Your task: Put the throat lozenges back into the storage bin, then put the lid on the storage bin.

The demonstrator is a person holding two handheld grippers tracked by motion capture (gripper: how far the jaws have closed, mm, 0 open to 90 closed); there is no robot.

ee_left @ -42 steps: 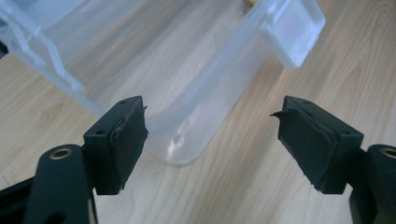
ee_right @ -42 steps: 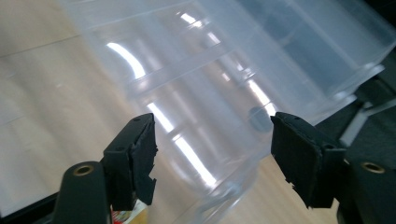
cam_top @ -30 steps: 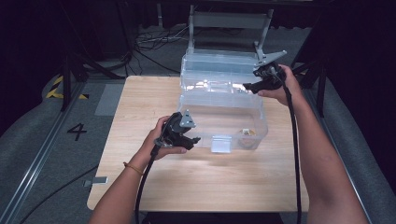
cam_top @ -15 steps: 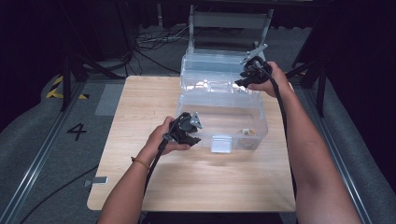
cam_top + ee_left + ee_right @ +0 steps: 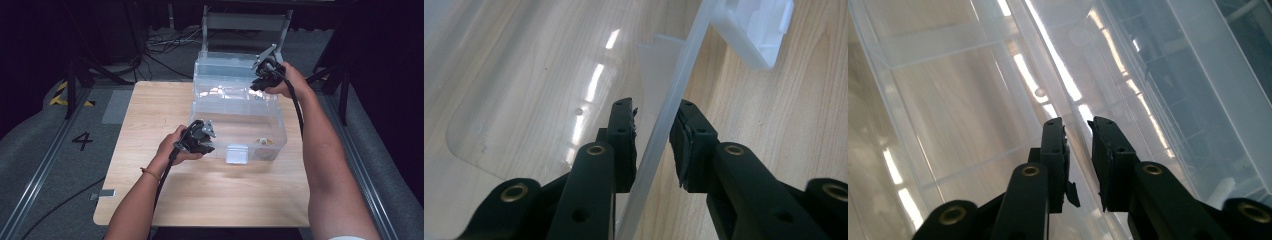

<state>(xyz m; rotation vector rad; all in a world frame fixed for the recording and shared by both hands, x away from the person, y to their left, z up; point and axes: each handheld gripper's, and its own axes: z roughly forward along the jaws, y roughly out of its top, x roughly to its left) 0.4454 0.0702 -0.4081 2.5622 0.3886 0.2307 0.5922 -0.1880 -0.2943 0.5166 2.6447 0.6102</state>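
Clear plastic storage box (image 5: 240, 115) on wooden worktop (image 5: 150, 115), set right of centre and running toward far edge, lid (image 5: 230, 65) swung open at far side. Left hand-held gripper (image 5: 204, 141) at near-left corner of box, jaws straddling the near wall rim (image 5: 659, 135): one pad inside, one outside, jaws just been closing, narrow now, pads about touching the thin wall though a sliver of gap may remain on the outer side. Right hand-held gripper (image 5: 264, 80) at far-right of box by the hinge line, jaws likewise just been closing onto a clear ridge (image 5: 1075, 135) between them, narrow, looks pinched. Opposite-corner grips likely chosen to steady or lift the box evenly, two hands stopping twist in a flimsy wall. White latch (image 5: 236, 153) on near front face, left of the small yellowish item (image 5: 263, 142) inside near-right corner. Latch free, so box probably to be moved or lid to be handled next. Slip risk: thin smooth plastic, small contact.
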